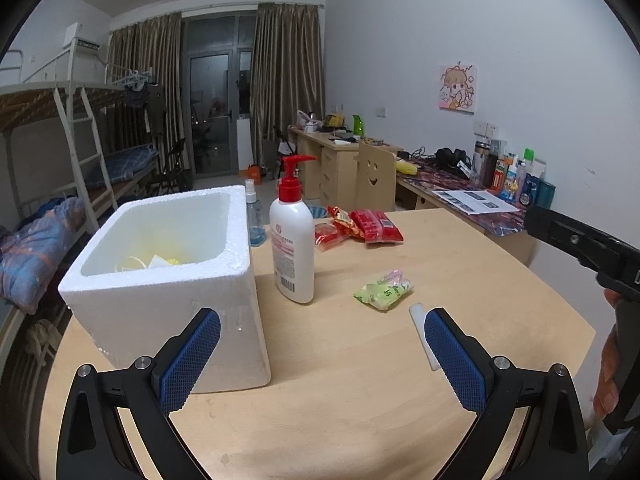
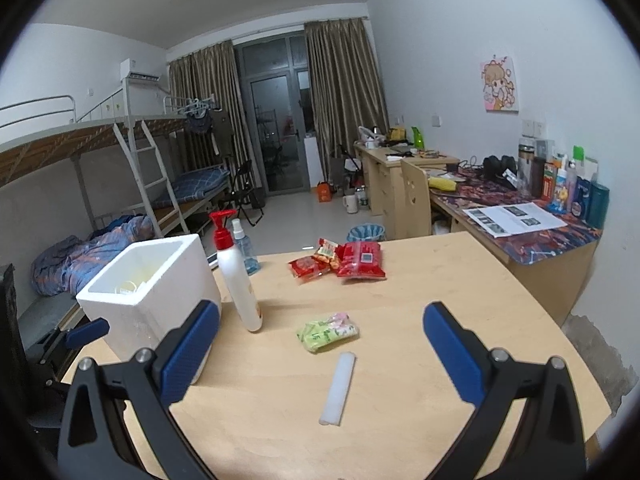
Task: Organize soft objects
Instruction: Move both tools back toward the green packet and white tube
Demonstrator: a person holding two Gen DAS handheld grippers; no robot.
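Left claw [image 1: 322, 354], right claw [image 2: 322, 354]: both spread wide, empty. Green packet [image 2: 327, 331] near lotion bottle [image 2: 240, 288]; hasty reach risks toppling bottle against foam box [image 2: 148, 292].

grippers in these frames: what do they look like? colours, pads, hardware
Both match: left gripper and right gripper have black angular finger arms with triangular cut-outs and silver round bolt heads. Fingers carry blue pads with fine cross-hatch texture. No cables or markings visible.
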